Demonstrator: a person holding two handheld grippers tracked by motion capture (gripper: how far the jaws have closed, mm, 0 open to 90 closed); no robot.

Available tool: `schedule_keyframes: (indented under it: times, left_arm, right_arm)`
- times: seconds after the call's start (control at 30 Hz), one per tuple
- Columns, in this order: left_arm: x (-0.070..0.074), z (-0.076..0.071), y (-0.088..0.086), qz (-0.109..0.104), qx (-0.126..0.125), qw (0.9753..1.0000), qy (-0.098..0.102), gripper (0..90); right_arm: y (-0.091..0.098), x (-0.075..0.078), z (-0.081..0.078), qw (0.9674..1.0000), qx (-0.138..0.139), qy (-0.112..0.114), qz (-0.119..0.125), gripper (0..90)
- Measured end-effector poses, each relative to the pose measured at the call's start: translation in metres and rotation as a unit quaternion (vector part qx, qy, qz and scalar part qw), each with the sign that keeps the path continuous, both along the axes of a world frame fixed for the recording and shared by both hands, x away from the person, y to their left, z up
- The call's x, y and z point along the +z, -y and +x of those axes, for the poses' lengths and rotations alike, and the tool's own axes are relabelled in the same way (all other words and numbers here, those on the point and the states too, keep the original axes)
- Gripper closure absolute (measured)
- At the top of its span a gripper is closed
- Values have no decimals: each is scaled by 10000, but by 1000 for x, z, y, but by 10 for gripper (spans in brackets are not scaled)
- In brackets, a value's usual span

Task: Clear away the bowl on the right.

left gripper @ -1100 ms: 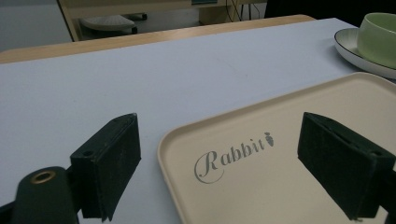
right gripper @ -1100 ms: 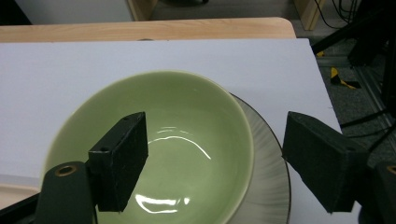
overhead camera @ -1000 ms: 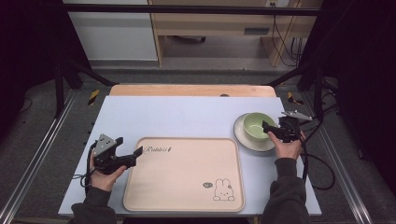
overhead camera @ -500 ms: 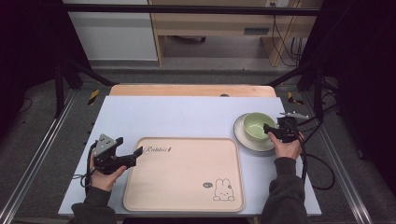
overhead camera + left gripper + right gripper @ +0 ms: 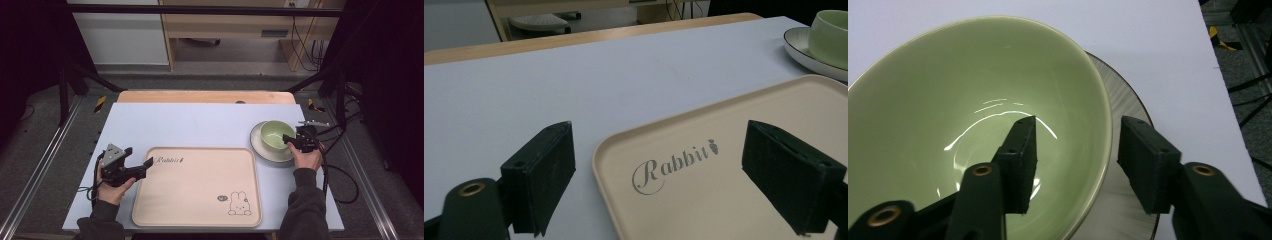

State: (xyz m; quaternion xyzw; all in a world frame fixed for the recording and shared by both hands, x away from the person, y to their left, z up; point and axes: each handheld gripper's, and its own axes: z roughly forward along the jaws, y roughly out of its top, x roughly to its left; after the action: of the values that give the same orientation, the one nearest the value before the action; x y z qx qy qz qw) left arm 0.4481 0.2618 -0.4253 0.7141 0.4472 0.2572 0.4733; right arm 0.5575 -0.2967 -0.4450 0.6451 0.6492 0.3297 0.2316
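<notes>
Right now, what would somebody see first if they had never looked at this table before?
Probably the big cream tray with a little rabbit drawn on it, lying at the near middle of the table. Next, the green bowl on a plate to the tray's far right. The right gripper has one of its fingers inside the bowl and one outside its rim, and they have just been closing; the left gripper waits open at the tray's left corner.

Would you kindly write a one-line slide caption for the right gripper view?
Right gripper straddles the green bowl's rim, jaws just closing but apart from it, bowl sitting on a plate.
</notes>
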Motion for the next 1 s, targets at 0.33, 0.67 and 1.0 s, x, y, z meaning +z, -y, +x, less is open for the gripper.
schedule_keyframes:
  times: [0.33, 0.67, 1.0]
  left_arm:
    - [-1, 1, 0, -13, -1, 10000, -16, 138]
    - [-1, 1, 0, -11, -29, 10000, -20, 141]
    - [-1, 1, 0, -10, -44, 10000, -25, 144]
  right_arm:
    - [3, -3, 3, 9998, -45, -175, 29, 644]
    - [4, -6, 7, 9993, -129, -273, 210, 720]
    - [4, -6, 9, 9980, -234, -367, 466, 780]
